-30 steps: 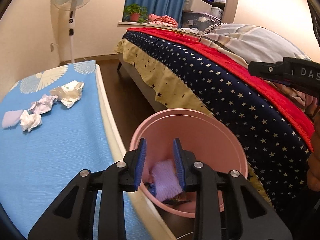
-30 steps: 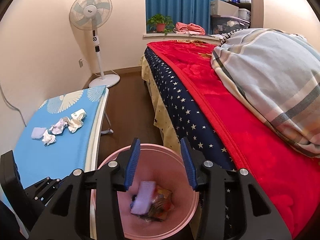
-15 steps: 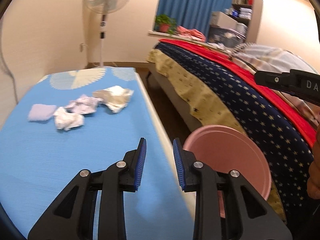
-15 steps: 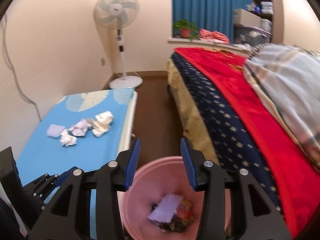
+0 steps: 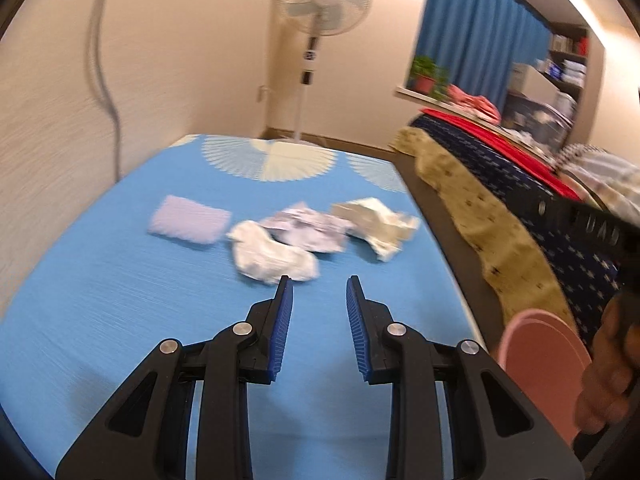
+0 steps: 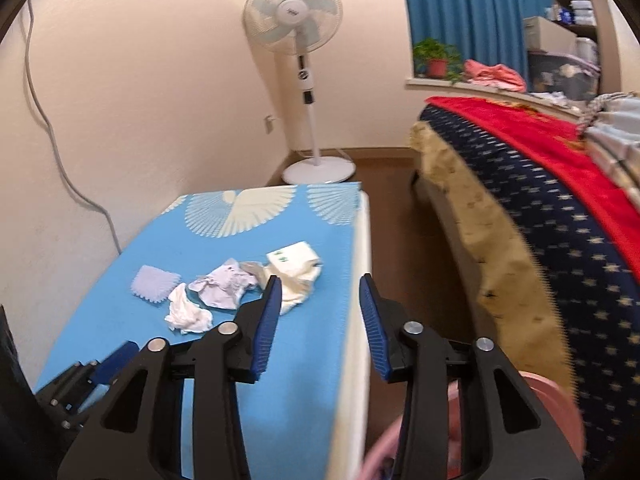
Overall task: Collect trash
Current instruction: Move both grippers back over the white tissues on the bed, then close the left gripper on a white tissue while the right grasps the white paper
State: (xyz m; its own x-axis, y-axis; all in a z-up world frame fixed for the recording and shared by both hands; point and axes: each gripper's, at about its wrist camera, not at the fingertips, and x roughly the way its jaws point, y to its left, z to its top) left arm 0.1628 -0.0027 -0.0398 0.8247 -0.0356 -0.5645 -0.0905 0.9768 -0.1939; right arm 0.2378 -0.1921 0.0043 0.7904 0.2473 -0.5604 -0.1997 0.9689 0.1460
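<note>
Several pieces of trash lie on the blue table (image 5: 100, 320): a lilac pad (image 5: 188, 220), a white crumpled tissue (image 5: 272, 258), a crumpled printed paper (image 5: 308, 226) and a cream wrapper (image 5: 378, 220). My left gripper (image 5: 319, 292) is open and empty, just short of the white tissue. My right gripper (image 6: 318, 294) is open and empty above the table's right edge, near the cream wrapper (image 6: 296, 272). The pink bin (image 5: 540, 356) stands on the floor right of the table; it also shows in the right wrist view (image 6: 556, 412).
A bed with a star-patterned navy cover (image 6: 560, 240) and red blanket runs along the right. A standing fan (image 6: 304, 80) stands beyond the table by the wall. A cable (image 6: 52, 128) hangs on the left wall. Brown floor lies between table and bed.
Both grippers swung left from over the pink bin to over the blue table. The left gripper came close to the trash pile. Both stayed open and empty.
</note>
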